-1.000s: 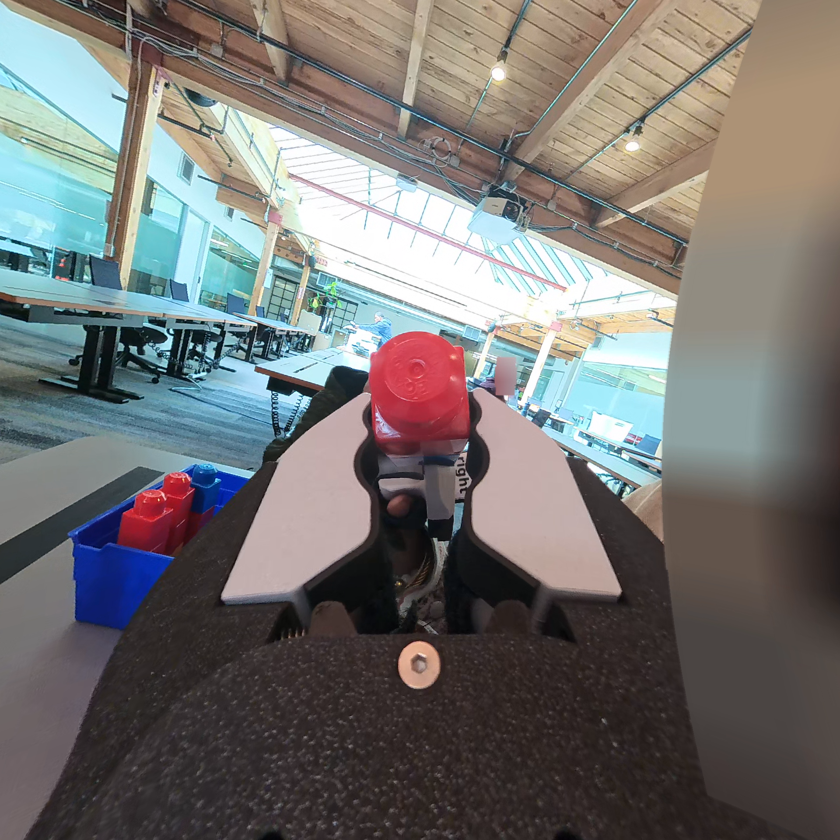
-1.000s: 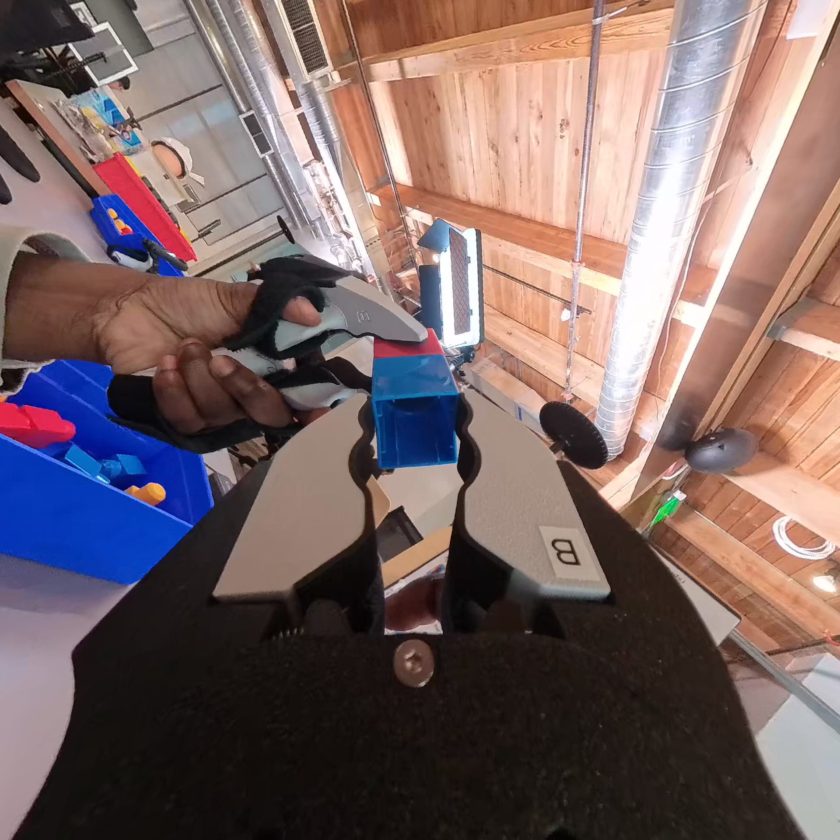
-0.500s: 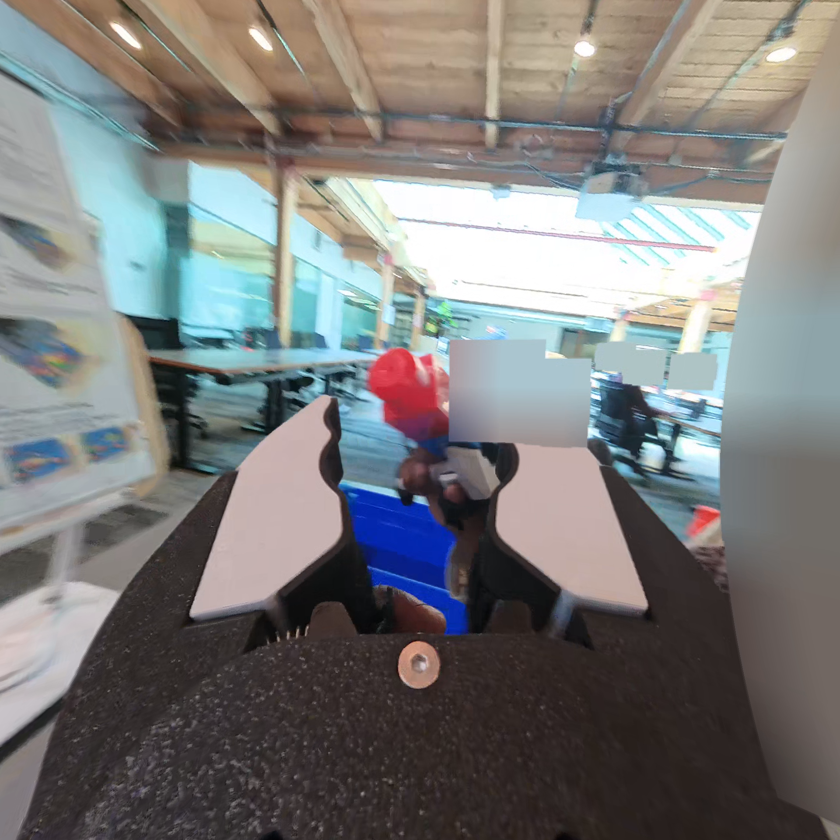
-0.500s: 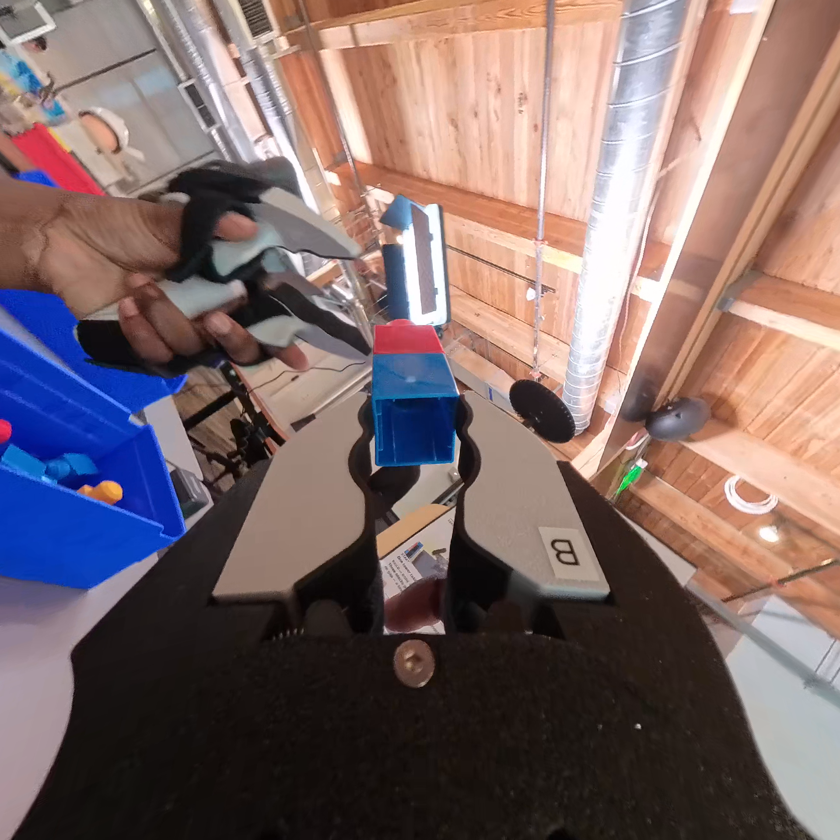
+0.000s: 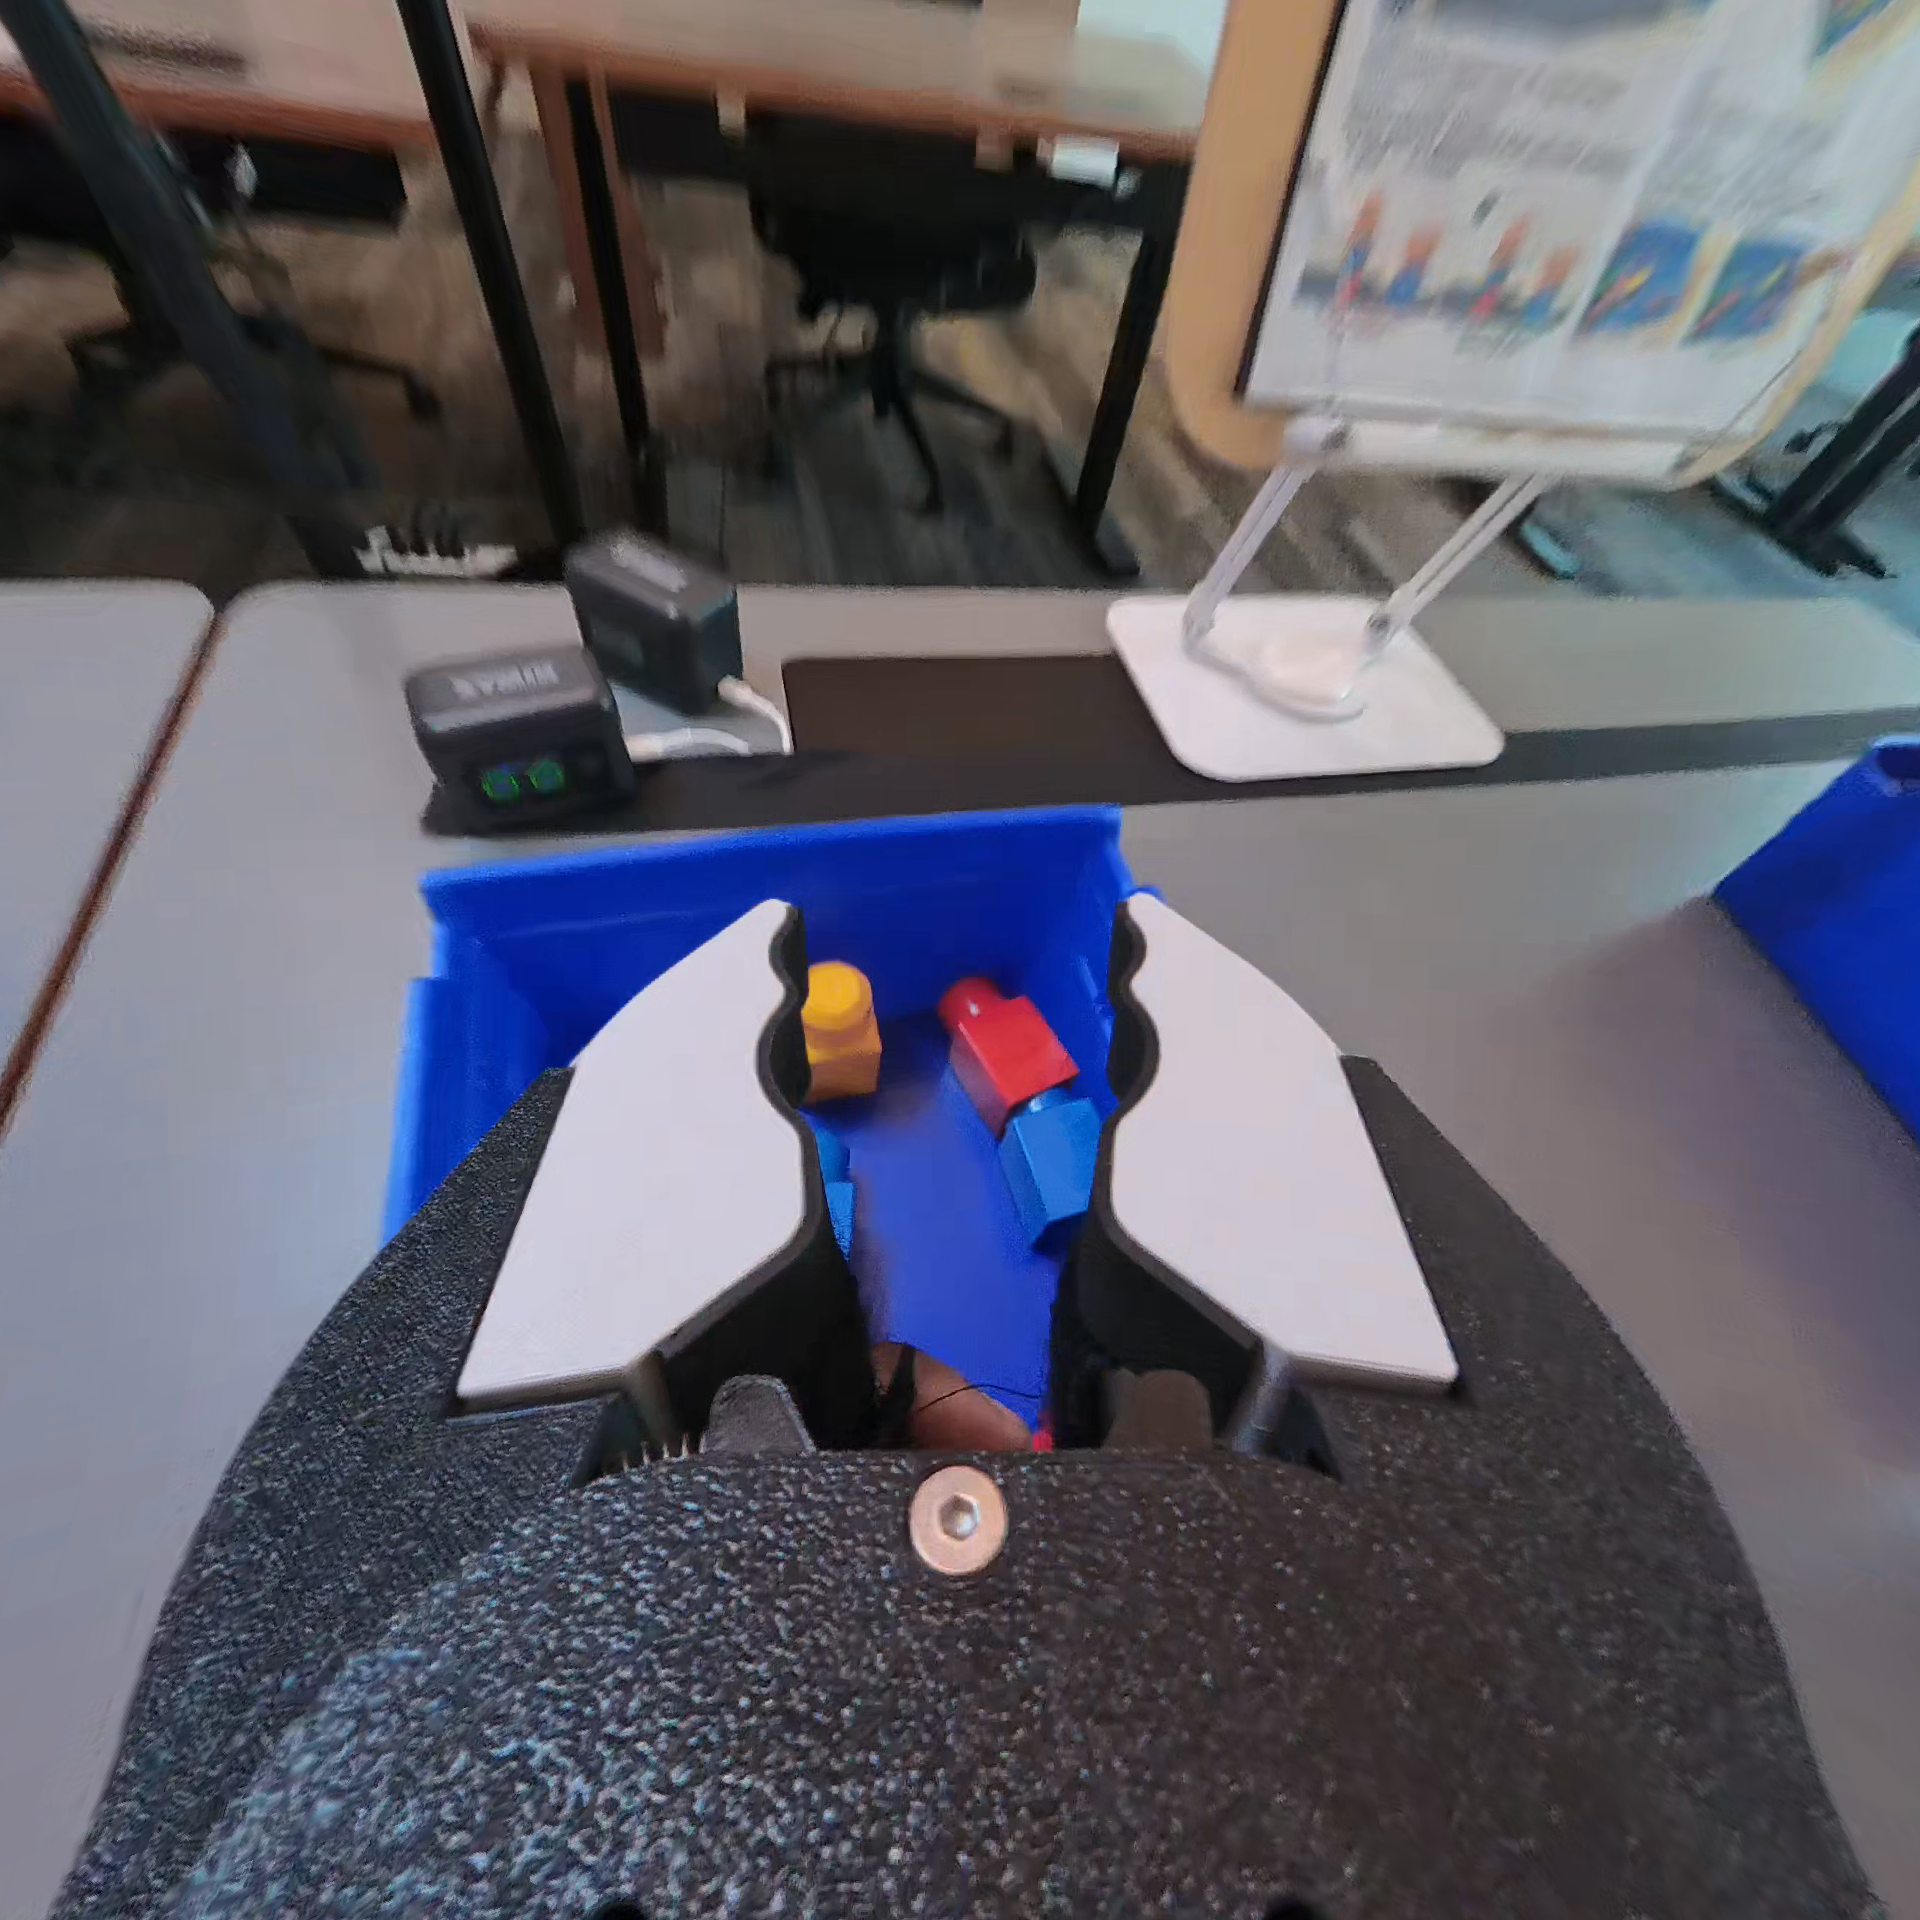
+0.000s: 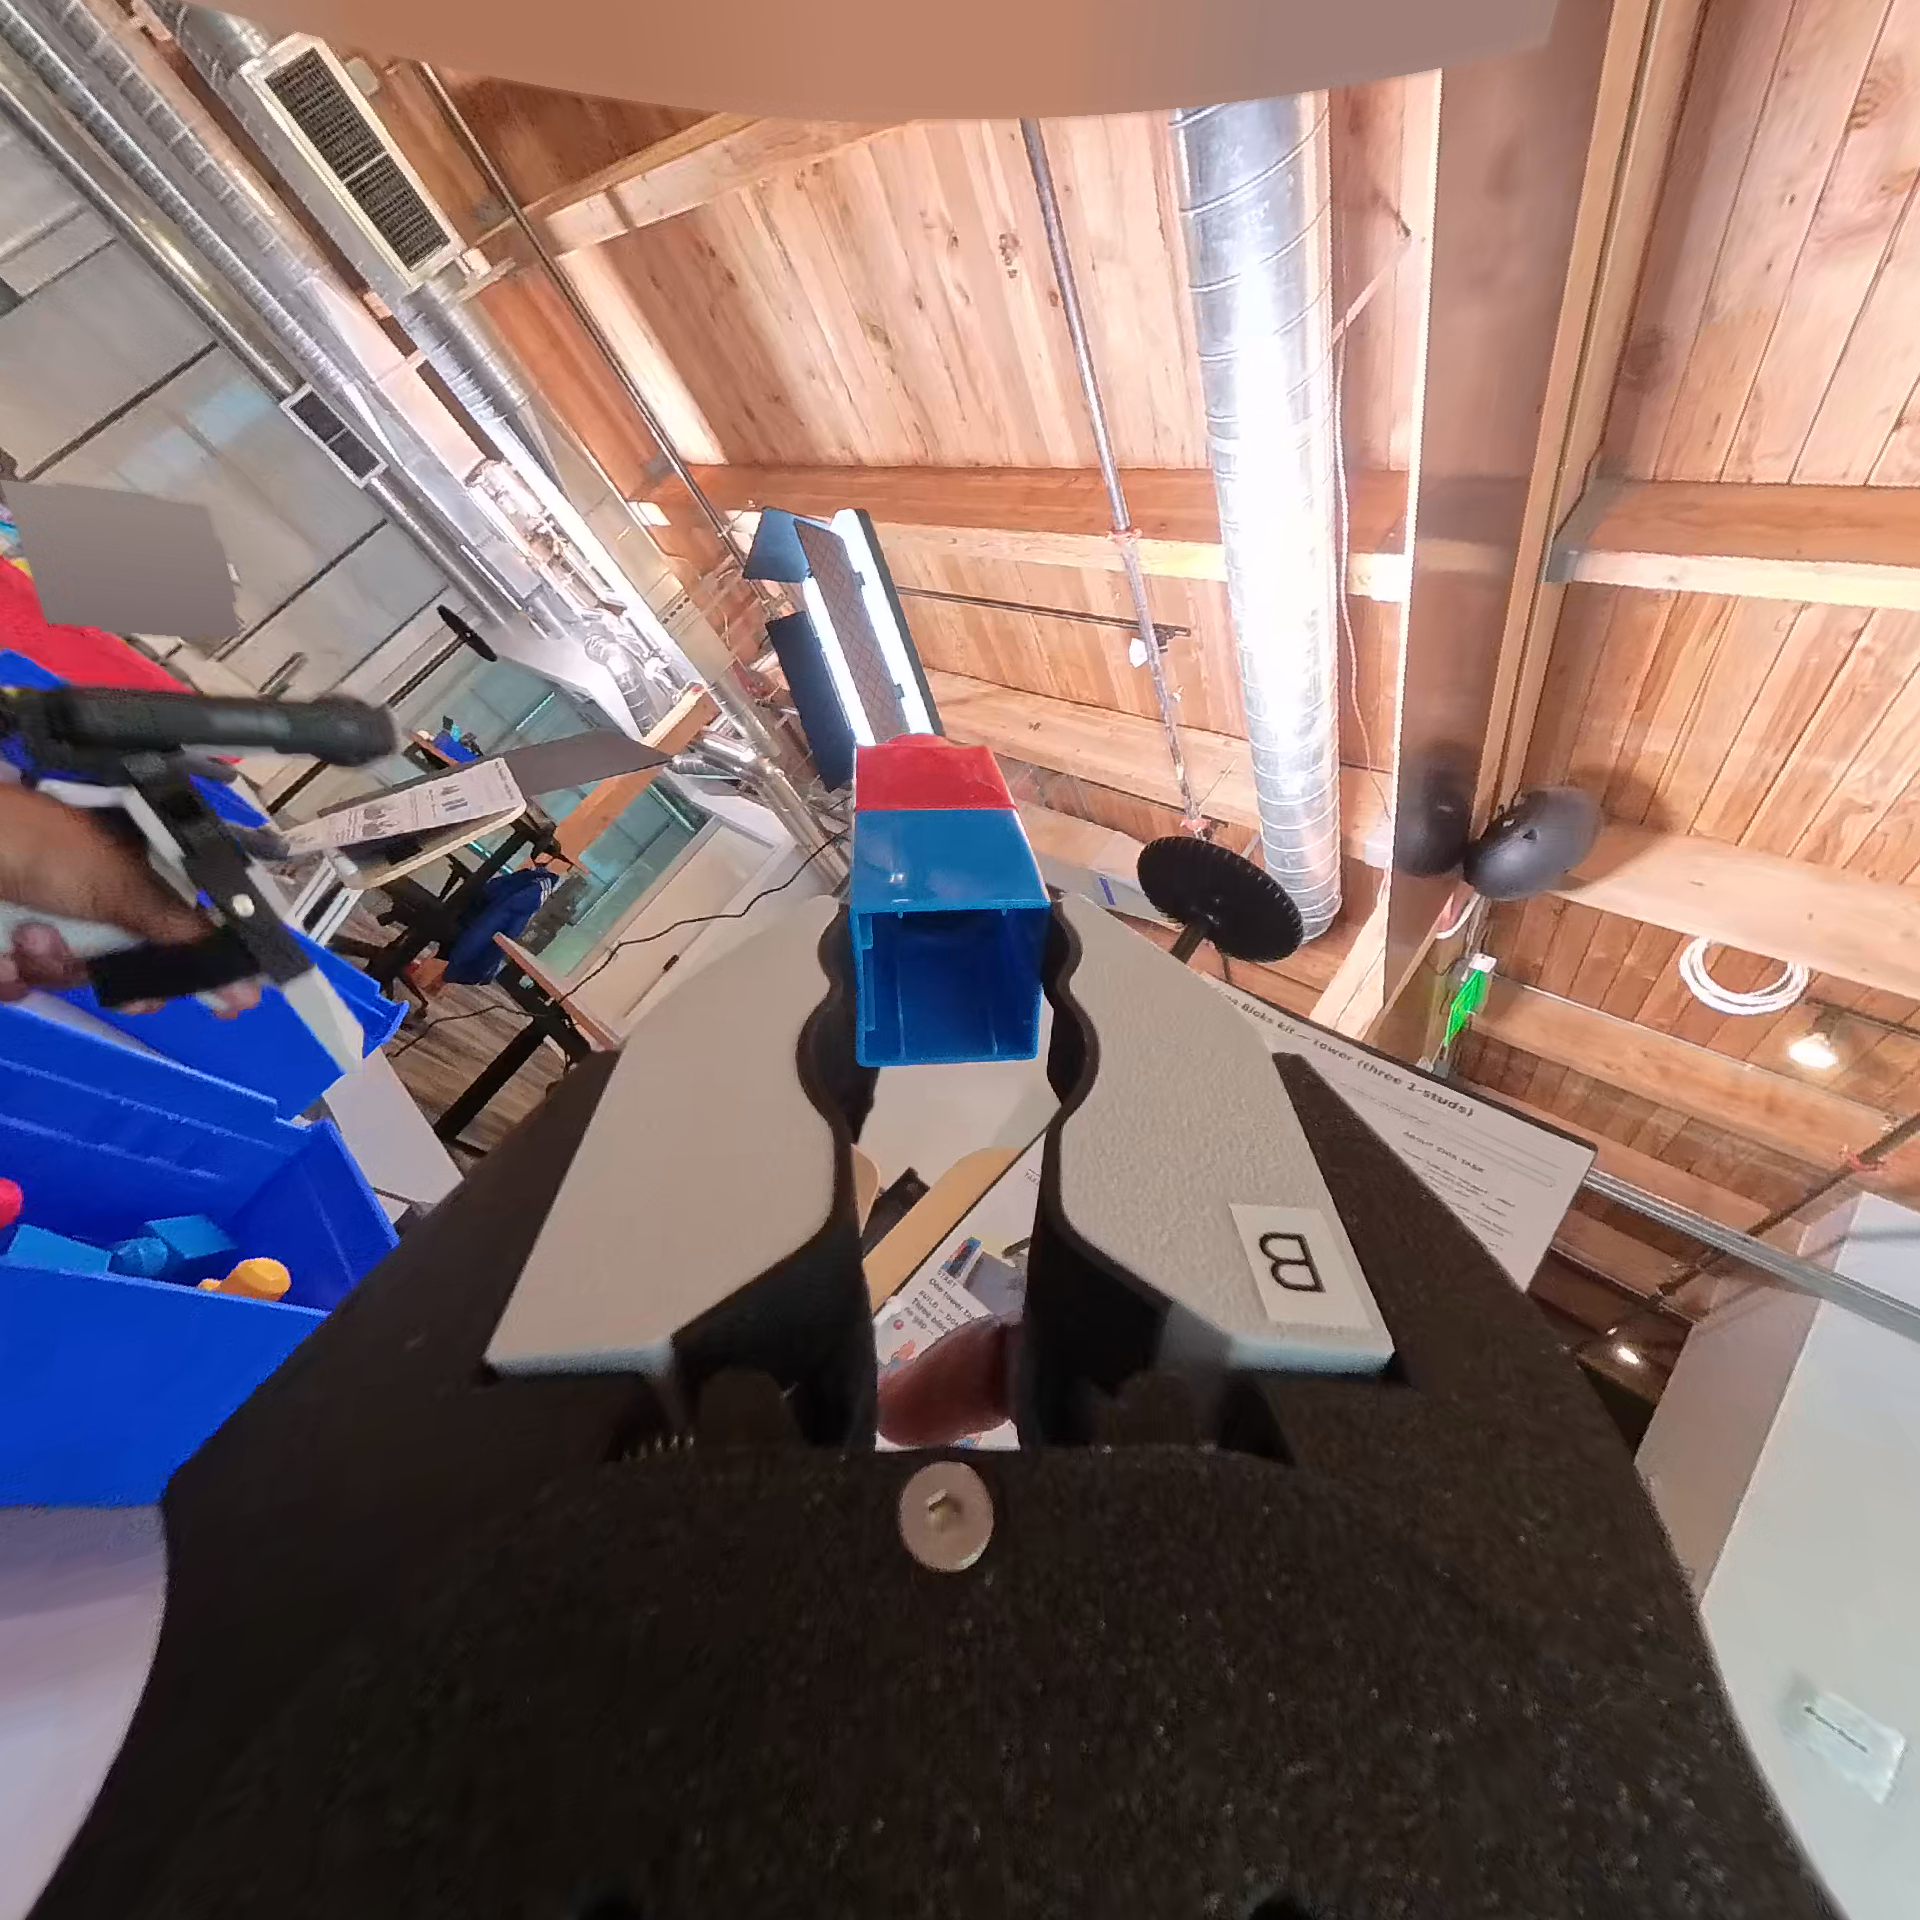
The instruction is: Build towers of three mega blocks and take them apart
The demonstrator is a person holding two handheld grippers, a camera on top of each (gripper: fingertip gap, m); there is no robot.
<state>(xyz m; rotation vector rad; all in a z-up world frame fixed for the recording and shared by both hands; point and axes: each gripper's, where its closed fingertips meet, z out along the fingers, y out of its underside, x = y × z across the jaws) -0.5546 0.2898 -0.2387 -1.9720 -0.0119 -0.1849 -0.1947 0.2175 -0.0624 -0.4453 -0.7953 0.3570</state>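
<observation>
held stack: blue block (image 6: 940,935) with red block (image 6: 930,777) pressed on its far end, hollow underside facing the camera, pointing up toward the ceiling
right gripper (image 6: 948,971): fingers clamped on the blue block's two sides, stack held in the air, tilted upward
left gripper (image 5: 954,1023): fingers spread apart, nothing between them, hovering over the blue bin (image 5: 644,914), pointing down into it
bin contents: red-on-blue pair (image 5: 1023,1101) lying on its side near the right finger; orange block (image 5: 840,1029) upright just beside the left finger; another blue piece partly hidden behind the left finger
left gripper, far view: seen at left edge of the right wrist view (image 6: 208,790), held by a hand (image 6: 73,883) above blue bins (image 6: 156,1340); loose blue and orange blocks inside the nearer one
surface: grey table (image 5: 208,1039) with a black strip along its far side; second blue bin (image 5: 1839,914) at right edge
on table: two black charger-like boxes (image 5: 520,727) with white cables, green lights on the nearer; white stand (image 5: 1309,675) carrying a printed sheet
room: office desks, black chairs, dark floor beyond the table, blurred
overhead: wood plank ceiling, beams, silver duct (image 6: 1262,499), light panel (image 6: 842,644)
</observation>
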